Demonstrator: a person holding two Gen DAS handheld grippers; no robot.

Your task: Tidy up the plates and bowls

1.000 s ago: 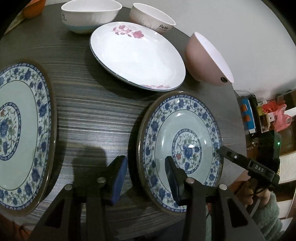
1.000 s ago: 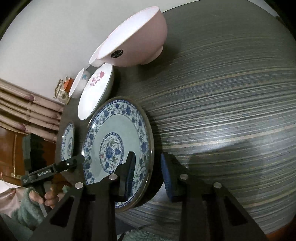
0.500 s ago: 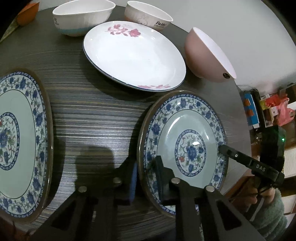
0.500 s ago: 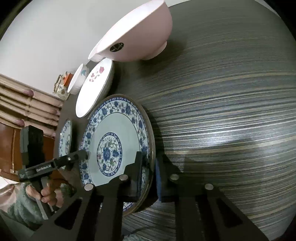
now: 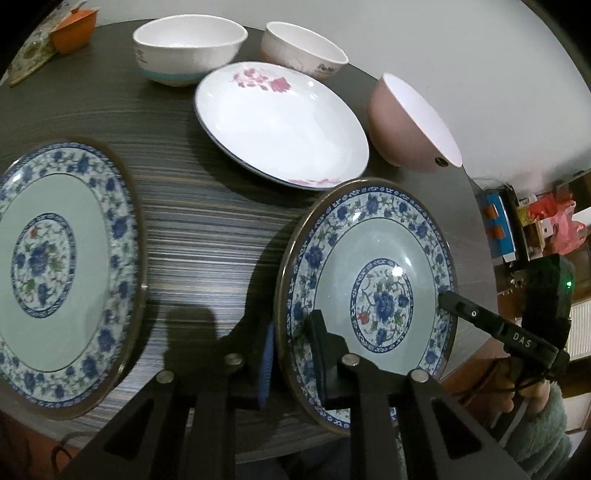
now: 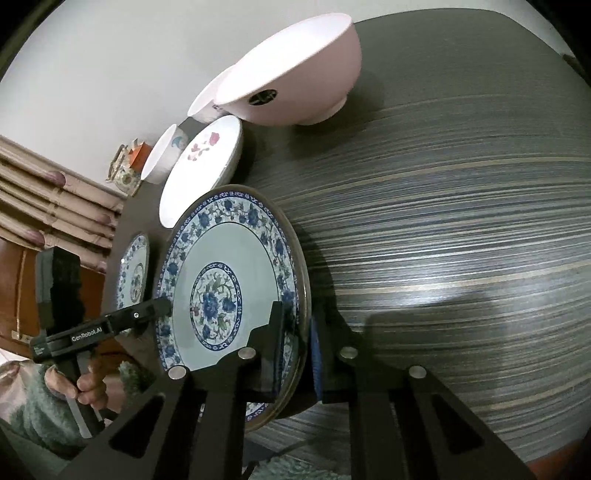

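A blue-and-white floral plate (image 5: 373,291) is held off the dark striped table (image 5: 207,236) by both grippers. My left gripper (image 5: 291,354) is shut on its left rim. My right gripper (image 6: 297,350) is shut on the opposite rim of the same plate (image 6: 221,284); it also shows in the left wrist view (image 5: 447,301). A second, matching blue-and-white plate (image 5: 55,273) lies on the table to the left. A white plate with pink flowers (image 5: 280,122), a pink bowl (image 5: 410,125) and two white bowls (image 5: 188,48) (image 5: 303,50) stand farther back.
An orange container (image 5: 74,29) sits at the far left table edge. Off the right table edge are a shelf with boxes and a red bag (image 5: 554,229). A wall stands behind the bowls.
Both grippers closed on the rim of the right blue-and-white plate and raised it off the table. The view has pulled back and up slightly.
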